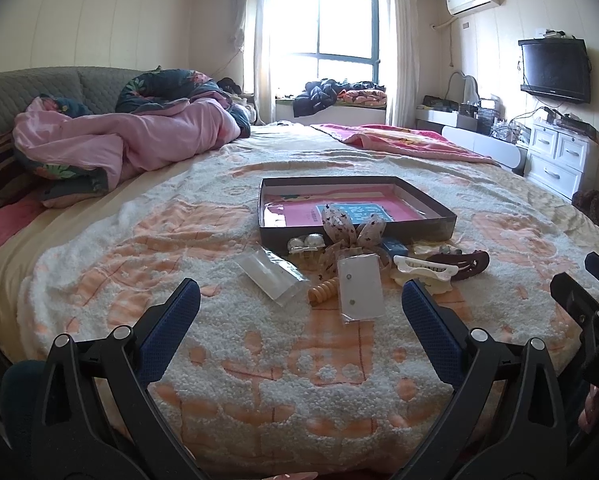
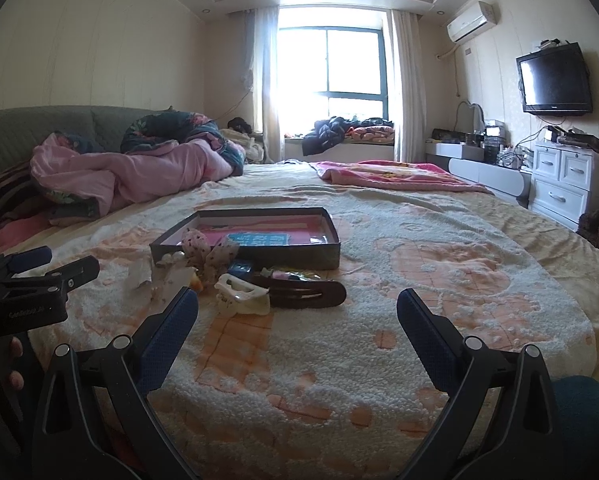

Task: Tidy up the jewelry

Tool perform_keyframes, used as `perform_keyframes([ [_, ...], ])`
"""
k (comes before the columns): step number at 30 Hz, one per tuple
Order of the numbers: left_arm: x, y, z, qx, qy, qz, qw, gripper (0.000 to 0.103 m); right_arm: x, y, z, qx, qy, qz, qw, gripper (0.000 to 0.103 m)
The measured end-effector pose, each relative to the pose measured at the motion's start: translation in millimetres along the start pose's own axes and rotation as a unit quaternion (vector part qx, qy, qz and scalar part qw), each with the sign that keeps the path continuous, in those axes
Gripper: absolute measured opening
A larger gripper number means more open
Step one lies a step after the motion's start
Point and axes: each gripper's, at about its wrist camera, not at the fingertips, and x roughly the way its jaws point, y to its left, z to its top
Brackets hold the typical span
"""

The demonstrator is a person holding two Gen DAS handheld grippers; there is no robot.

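We hold the left gripper (image 1: 299, 312) spread wide and empty over the bedspread (image 1: 259, 380), right gripper (image 2: 297, 312) likewise, just beyond lie hair clips (image 1: 423, 270), an earring card (image 1: 359, 290), a bow (image 1: 353, 228), farther off the open box (image 1: 423, 230).

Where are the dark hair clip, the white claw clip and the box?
dark hair clip (image 2: 311, 294), right wrist view, on the middle of its long body
white claw clip (image 2: 241, 294), right wrist view, on its upper shell
box (image 1: 359, 230), left wrist view, on its near outer wall
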Motion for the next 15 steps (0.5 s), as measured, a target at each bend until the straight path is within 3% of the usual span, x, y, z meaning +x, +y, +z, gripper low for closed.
perform_keyframes([
  [15,13,26,3,-0.033,0.014,0.033,0.9988,0.093,26,17,0,-0.028,0.041,0.052,0.997,0.097],
])
